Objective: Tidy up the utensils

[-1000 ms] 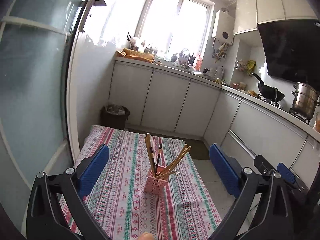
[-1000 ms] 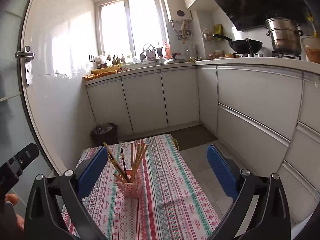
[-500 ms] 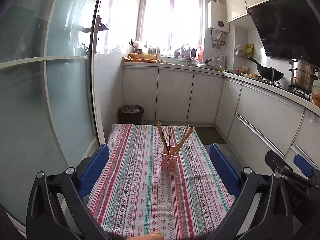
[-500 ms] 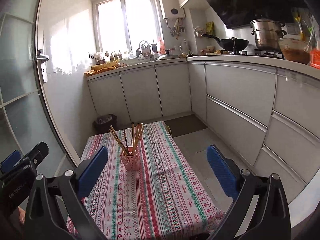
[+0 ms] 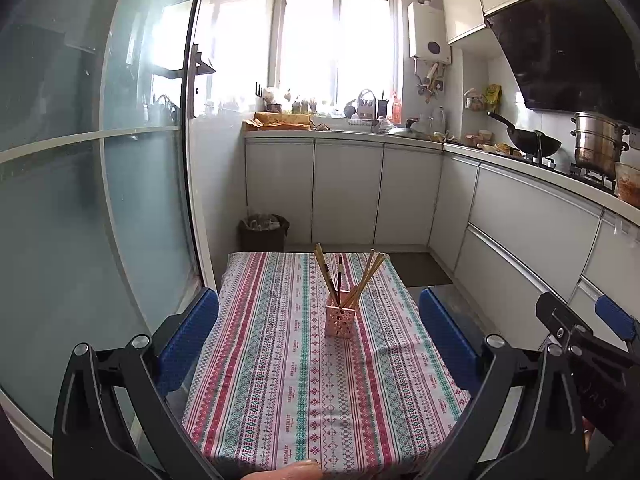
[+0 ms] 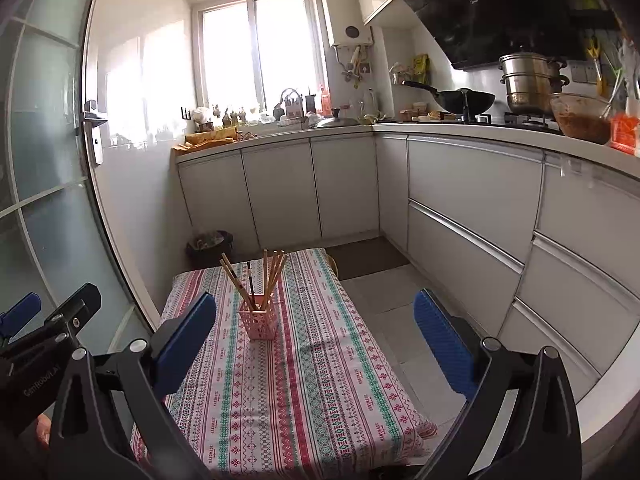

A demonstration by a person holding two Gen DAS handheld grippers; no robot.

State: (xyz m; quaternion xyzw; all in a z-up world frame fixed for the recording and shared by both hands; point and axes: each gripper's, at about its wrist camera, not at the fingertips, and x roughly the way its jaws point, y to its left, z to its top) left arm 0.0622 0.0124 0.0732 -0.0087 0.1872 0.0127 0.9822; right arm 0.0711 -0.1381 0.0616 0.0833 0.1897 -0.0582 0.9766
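Observation:
A pink perforated holder [image 5: 340, 321] [image 6: 259, 322] stands upright near the middle of the table with the striped cloth [image 5: 280, 380] [image 6: 304, 384]. Several wooden chopsticks [image 5: 366, 278] [image 6: 274, 276] and a dark one lean out of it. My left gripper [image 5: 320, 344] is open and empty, held back from the table's near edge, well short of the holder. My right gripper [image 6: 314, 344] is open and empty too, raised over the table's right side. Each gripper shows at the edge of the other's view.
A frosted glass door [image 5: 100, 200] runs along the left of the table. White cabinets [image 6: 460, 208] and a crowded counter line the back and right, with a wok [image 6: 464, 100] and steel pot [image 6: 528, 80]. A dark bin [image 5: 264, 232] stands beyond the table; grey floor lies to the right.
Both grippers have pulled back and risen away from the holder, so the table and holder look smaller and farther. The jaws stayed open and empty throughout.

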